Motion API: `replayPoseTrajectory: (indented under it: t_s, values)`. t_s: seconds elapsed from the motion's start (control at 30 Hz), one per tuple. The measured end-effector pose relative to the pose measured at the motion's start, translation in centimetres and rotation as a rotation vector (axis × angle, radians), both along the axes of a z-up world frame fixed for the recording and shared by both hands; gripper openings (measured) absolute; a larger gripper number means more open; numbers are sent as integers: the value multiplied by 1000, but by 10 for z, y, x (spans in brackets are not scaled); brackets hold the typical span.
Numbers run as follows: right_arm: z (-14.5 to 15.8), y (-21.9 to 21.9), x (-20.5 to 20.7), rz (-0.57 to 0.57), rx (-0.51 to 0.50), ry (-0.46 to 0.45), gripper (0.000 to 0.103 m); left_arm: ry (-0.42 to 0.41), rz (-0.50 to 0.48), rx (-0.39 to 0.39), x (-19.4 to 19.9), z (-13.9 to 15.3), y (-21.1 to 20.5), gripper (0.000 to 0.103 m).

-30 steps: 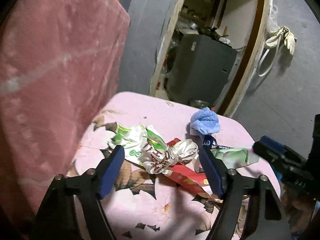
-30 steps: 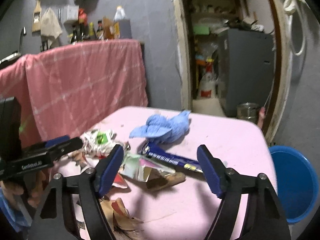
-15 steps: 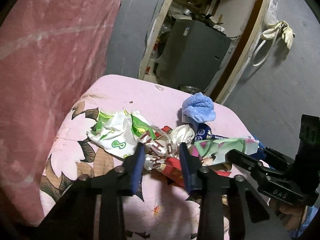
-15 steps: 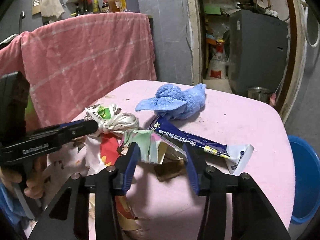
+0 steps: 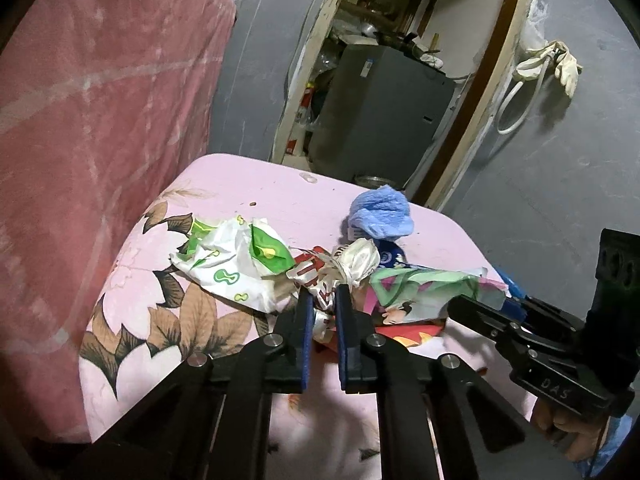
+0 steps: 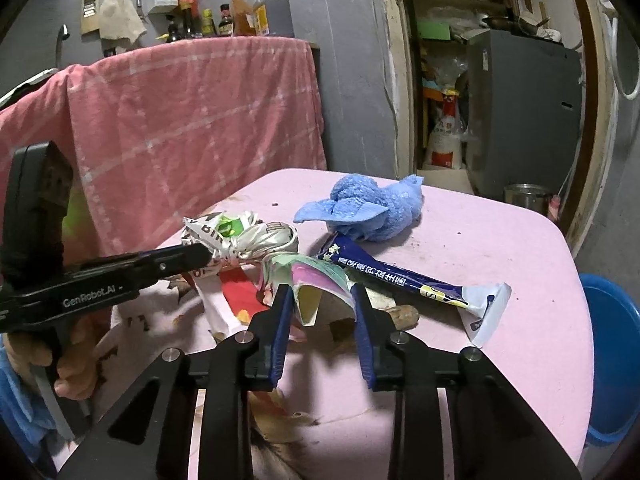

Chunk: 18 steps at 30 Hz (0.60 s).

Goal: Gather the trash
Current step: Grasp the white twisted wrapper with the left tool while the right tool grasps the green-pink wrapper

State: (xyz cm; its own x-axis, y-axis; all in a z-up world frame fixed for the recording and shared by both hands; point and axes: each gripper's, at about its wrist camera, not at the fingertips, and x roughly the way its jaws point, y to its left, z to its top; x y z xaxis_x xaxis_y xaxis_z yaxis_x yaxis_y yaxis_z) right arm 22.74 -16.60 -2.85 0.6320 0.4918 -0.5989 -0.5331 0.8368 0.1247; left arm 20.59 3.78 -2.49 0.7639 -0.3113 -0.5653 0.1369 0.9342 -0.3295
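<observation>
Crinkly foil and plastic wrappers lie heaped near the middle of a pink table (image 6: pixel 480 240) w/ a leaf print on its near-left part. Both handheld claws have just been closing, each w/ litter between the jaws.

Left gripper (image 5: pixel 322 312): jaws nearly together, clenched on a twisted silver-and-red wrapper (image 5: pixel 352 260); foil bunches up betw. the blue pads. Touching it at left, a white-and-green wrapper (image 5: pixel 236 260) lies flat.

Right gripper (image 6: pixel 320 308): jaws partly closed around a pastel cartoon-print packet (image 6: pixel 308 276); its folded edge sits betw. the pads and appears pinched. Just right of it, a long dark-blue sachet (image 6: pixel 400 276) w/ torn white end lies diagonally. A red wrapper (image 6: pixel 236 292) peeks out beneath the pile.

Behind the litter, a crumpled blue cloth (image 6: pixel 368 208) rests on the tabletop, touching the sachet's far end. A blue tub (image 6: pixel 612 356) stands on the floor at the table's right edge, prob. the place for the trash. Pink checked cloth (image 6: pixel 180 120) hangs at left; doorway and grey cabinet beyond.

Handling, as a guess: all very light, thin, soft, slippery film. Wrappers will crumple, not resist; flat ones are hard to lift off the table, so take a raised fold, twisted knot or free corner. Loosely tangled neighbours may drag along or drop off on lifting.
</observation>
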Motion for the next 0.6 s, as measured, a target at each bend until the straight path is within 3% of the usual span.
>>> replayPoseTrajectory:
  t_s: [0.33,0.6]
  values:
    - [18,-21,-26,-49,62,-117,26,-125,40,74,-38,16,-22,5]
    - [44,-41,-51,-113,106,-281,26,-244,81,90,-53,30,-36,4]
